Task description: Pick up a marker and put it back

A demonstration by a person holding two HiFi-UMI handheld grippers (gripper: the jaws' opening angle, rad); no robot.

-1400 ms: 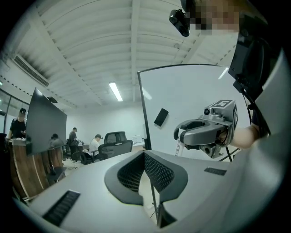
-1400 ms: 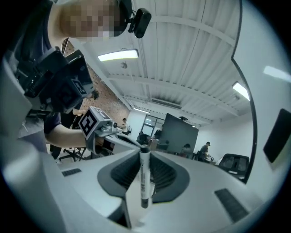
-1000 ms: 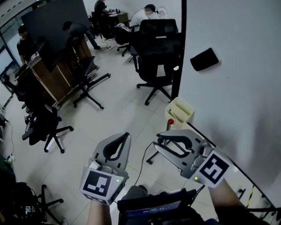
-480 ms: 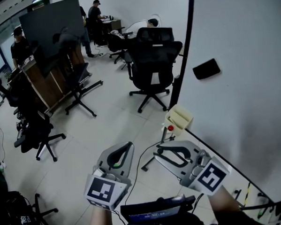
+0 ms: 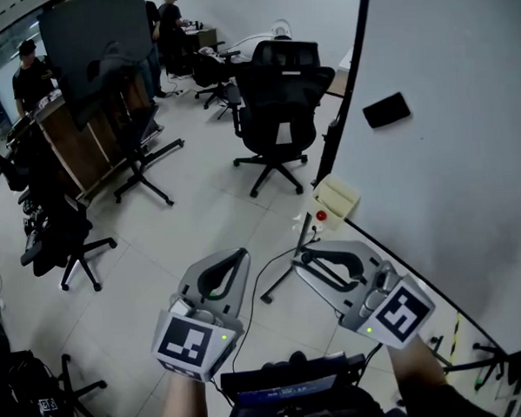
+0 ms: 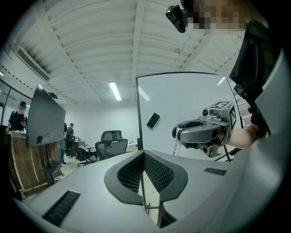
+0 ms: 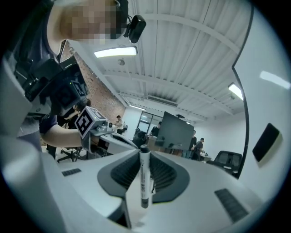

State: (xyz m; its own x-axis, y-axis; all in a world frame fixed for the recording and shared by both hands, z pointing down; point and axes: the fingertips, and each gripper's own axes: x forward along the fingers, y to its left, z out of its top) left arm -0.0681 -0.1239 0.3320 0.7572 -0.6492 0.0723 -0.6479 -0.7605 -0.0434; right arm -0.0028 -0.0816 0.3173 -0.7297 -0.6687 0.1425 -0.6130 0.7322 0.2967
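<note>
One marker (image 7: 144, 177) is clamped upright between the narrow jaws of the right gripper (image 7: 144, 157); in the head view it is hard to make out. The left gripper (image 6: 143, 154) has its jaws together, with nothing between them. The whiteboard (image 5: 468, 175), cut off at the right, carries one eraser (image 5: 386, 109), and one tray (image 5: 336, 197) sits at its lower-left corner, near both grippers.

Left gripper (image 5: 233, 259) and right gripper (image 5: 303, 262) hover beside the whiteboard (image 5: 455, 176) carrying 1 black eraser (image 5: 386, 109)

Whiteboard (image 5: 450, 176) blocks the right; beige holder (image 5: 336, 197) juts at its edge; open floor (image 5: 200, 224) leftward.
</note>
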